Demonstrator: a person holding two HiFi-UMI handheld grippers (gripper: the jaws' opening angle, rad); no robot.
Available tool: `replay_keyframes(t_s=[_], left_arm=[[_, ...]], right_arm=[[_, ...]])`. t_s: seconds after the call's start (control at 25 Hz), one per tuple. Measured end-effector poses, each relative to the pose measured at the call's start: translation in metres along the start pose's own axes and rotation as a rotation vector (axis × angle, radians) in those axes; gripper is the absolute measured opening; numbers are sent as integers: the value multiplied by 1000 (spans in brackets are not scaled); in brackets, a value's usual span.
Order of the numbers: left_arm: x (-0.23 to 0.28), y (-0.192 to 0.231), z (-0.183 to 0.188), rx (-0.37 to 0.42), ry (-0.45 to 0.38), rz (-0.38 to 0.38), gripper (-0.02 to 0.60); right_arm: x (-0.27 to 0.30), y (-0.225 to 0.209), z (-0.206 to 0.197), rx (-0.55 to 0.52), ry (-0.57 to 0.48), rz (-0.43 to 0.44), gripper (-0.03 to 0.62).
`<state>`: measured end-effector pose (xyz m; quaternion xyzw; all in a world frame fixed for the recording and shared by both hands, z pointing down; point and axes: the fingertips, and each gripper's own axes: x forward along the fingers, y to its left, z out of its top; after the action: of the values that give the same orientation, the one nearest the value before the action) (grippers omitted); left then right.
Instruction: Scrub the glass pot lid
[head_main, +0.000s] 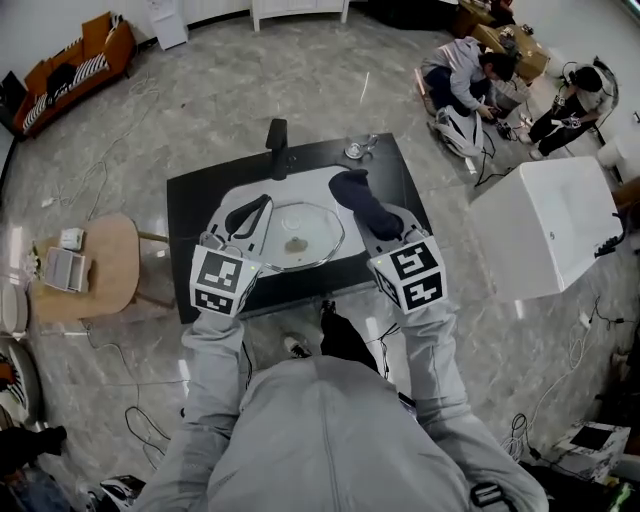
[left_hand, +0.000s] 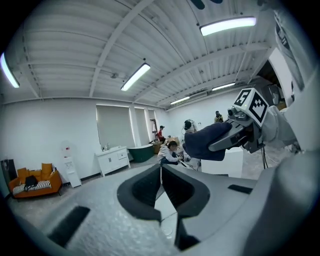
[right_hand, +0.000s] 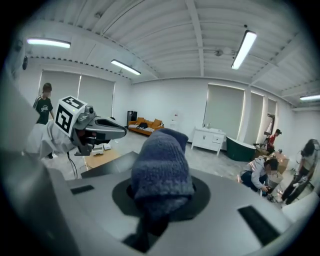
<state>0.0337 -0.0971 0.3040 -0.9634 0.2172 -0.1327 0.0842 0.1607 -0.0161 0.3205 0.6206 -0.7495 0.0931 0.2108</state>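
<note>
The glass pot lid lies on a grey mat in the middle of the black table, with a brownish smear near its centre. My left gripper sits at the lid's left rim. In the left gripper view its jaws are shut tip to tip, and I see nothing held between them. My right gripper is over the mat at the lid's far right, shut on a dark blue cloth. That cloth covers its jaws in the right gripper view.
A black upright post and a small glass item stand at the table's far edge. A round wooden side table is to the left and a white box to the right. People sit on the floor; cables lie around.
</note>
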Motion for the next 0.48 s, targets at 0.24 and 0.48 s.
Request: replay_keyframes(t_s=[0.24,0.48], left_arm=[[-13,-15,43,64,-72,-25,29],[-27,-27,77,110,-141,-45,29]], right_arm=[[-32,1,30,-40,-79,-52,57],[-62,8,56,-88,-136,-83,57]])
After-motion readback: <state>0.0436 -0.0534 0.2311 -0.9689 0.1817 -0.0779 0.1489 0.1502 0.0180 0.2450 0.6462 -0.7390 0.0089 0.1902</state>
